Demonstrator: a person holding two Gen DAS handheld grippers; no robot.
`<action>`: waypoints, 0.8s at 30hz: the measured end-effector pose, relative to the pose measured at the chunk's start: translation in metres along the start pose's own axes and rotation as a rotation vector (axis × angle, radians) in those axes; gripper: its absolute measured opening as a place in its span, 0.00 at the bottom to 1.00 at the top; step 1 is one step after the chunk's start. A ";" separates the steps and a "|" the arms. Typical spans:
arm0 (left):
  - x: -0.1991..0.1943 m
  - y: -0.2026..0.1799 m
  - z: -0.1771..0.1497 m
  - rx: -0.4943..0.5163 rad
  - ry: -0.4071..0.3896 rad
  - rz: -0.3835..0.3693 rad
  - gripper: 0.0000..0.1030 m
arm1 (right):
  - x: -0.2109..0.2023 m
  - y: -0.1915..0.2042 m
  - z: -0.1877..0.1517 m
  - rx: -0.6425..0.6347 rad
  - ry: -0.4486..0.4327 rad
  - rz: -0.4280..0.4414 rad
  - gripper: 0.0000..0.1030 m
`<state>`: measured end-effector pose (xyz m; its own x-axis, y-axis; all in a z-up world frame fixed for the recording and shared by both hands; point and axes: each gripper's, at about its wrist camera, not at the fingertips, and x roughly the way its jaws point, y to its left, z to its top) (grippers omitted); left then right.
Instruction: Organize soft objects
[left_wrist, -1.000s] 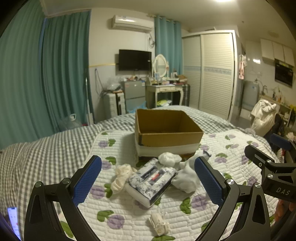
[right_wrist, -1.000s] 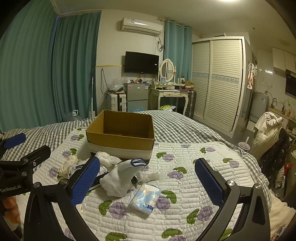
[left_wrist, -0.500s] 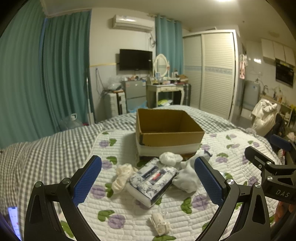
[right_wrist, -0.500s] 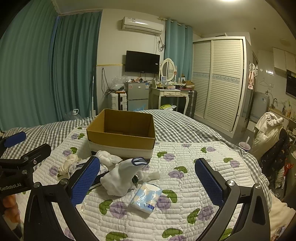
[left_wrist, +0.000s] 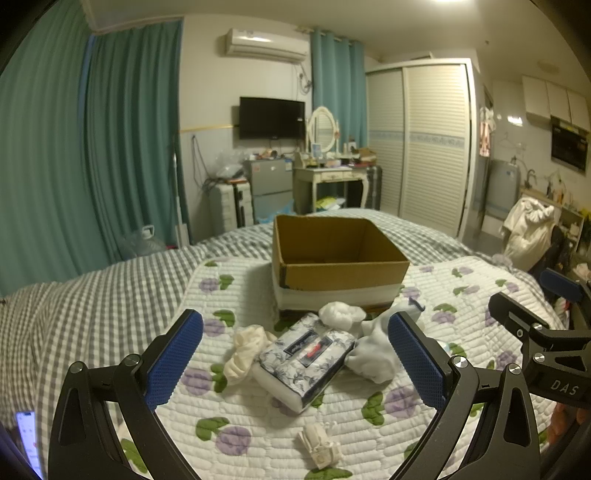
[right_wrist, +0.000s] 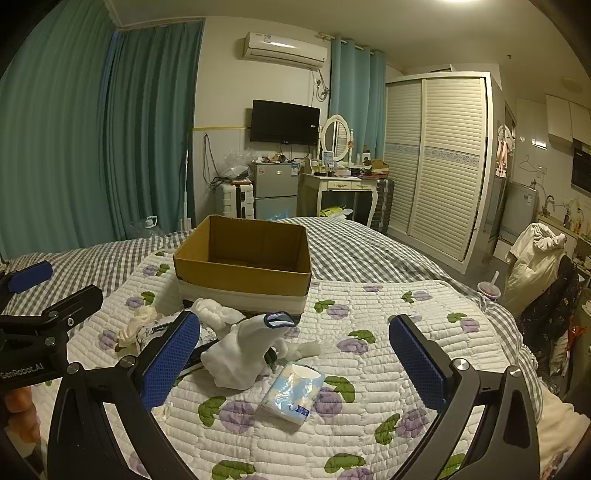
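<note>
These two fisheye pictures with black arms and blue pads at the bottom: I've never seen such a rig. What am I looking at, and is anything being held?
No robot here: a person holds a two-finger tool in each hand, with a camera on each looking forward along its fingers. One picture comes from the left gripper, the other from the right gripper. Both are open and hold nothing. On the flowered quilt stands an open cardboard box. In front of it lie a patterned tissue pack, a cream cloth, a white sock, a white bundle, a small blue tissue packet and a small rolled item.
</note>
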<state>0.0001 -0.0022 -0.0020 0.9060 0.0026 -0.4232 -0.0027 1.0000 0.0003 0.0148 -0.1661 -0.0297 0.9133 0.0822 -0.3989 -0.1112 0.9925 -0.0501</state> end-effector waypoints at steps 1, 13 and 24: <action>0.000 0.000 0.000 0.000 0.000 0.000 0.99 | -0.001 0.000 0.000 0.000 0.000 0.000 1.00; 0.000 0.000 0.000 0.000 0.000 0.001 0.99 | -0.001 0.000 0.000 -0.001 0.000 0.000 1.00; -0.003 0.006 0.000 0.008 -0.008 -0.002 0.99 | -0.002 0.000 0.002 -0.002 -0.003 0.001 1.00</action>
<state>-0.0027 0.0035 -0.0002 0.9096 0.0005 -0.4155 0.0023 1.0000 0.0063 0.0136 -0.1659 -0.0271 0.9144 0.0834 -0.3961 -0.1129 0.9923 -0.0517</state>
